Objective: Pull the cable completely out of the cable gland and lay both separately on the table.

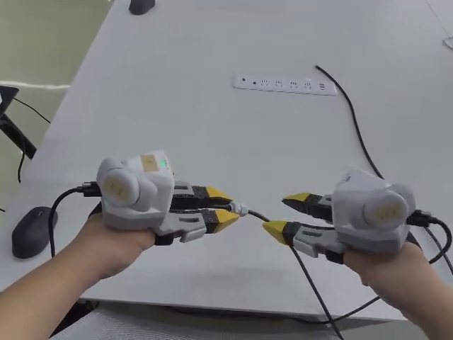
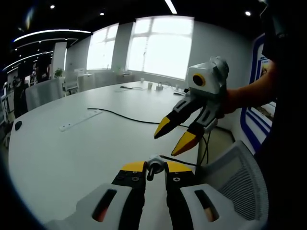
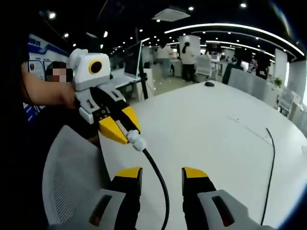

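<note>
- Left gripper (image 1: 232,205) is clamped on the gland (image 1: 243,210); the cable (image 3: 160,187) runs straight from it toward the right gripper (image 1: 277,214).
- Right jaws stand wide, with the cable between them, ungripped.

Small grey cable gland (image 1: 243,210): body mostly hidden between left gripper (image 1: 232,205) tips. Thin black cable (image 1: 311,283): cut off at lower edge. Dark rounded object (image 1: 141,6): cropped at top edge, identity unclear.
</note>
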`<action>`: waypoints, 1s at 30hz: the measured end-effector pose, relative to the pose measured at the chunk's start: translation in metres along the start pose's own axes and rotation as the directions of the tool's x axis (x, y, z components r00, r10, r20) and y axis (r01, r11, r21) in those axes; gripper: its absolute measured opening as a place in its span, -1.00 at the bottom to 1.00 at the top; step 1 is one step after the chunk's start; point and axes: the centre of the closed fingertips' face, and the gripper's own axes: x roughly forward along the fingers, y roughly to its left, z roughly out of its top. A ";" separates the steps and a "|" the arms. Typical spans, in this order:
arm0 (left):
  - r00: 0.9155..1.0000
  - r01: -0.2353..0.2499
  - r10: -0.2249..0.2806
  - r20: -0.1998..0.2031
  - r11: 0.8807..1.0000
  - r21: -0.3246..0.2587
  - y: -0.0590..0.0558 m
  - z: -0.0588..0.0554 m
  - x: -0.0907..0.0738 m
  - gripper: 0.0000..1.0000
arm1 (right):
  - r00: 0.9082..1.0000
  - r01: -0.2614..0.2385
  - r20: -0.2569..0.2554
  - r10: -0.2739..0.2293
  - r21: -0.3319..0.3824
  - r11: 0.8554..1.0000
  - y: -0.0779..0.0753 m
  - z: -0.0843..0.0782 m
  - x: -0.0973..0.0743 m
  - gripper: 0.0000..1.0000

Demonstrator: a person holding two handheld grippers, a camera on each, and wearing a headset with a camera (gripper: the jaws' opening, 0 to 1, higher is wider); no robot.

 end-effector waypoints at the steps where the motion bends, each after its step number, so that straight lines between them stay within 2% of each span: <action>1: 1.000 0.000 0.000 0.000 1.000 -0.001 0.000 0.000 0.000 -0.70 | 1.000 -0.011 -0.007 0.010 -0.011 1.000 0.002 0.000 0.003 -0.45; 4: 1.000 0.001 -0.001 -0.004 1.000 0.001 0.000 -0.001 0.001 -0.70 | 0.999 -0.022 -0.032 0.019 -0.083 0.996 0.008 0.002 0.013 -0.53; 10: 1.000 0.003 -0.003 -0.001 1.000 -0.007 -0.001 -0.001 0.001 -0.70 | 0.999 -0.041 -0.024 0.038 -0.127 0.991 0.016 0.008 0.022 -0.72; 12: 1.000 0.005 -0.005 -0.003 1.000 -0.007 -0.002 -0.001 0.002 -0.70 | 0.999 -0.040 -0.036 0.034 -0.162 0.986 0.017 0.007 0.026 -0.74; 15: 1.000 0.009 -0.009 -0.004 1.000 -0.005 -0.003 -0.002 0.003 -0.70 | 0.998 -0.044 -0.050 0.036 -0.181 0.983 0.018 0.006 0.029 -0.76; 19: 1.000 0.015 -0.015 -0.006 1.000 -0.006 -0.003 -0.002 0.004 -0.70 | 0.997 -0.058 -0.066 0.046 -0.203 0.977 0.021 0.002 0.028 -0.91; 24: 1.000 0.023 -0.023 -0.009 1.000 -0.007 -0.004 -0.003 0.004 -0.70 | 0.997 -0.054 -0.064 0.041 -0.219 0.974 0.020 0.000 0.028 -0.98; 30: 0.999 0.034 -0.035 -0.011 0.999 -0.011 -0.006 -0.004 0.005 -0.70 | 0.998 -0.053 -0.050 0.043 -0.201 0.978 0.021 -0.002 0.027 -1.00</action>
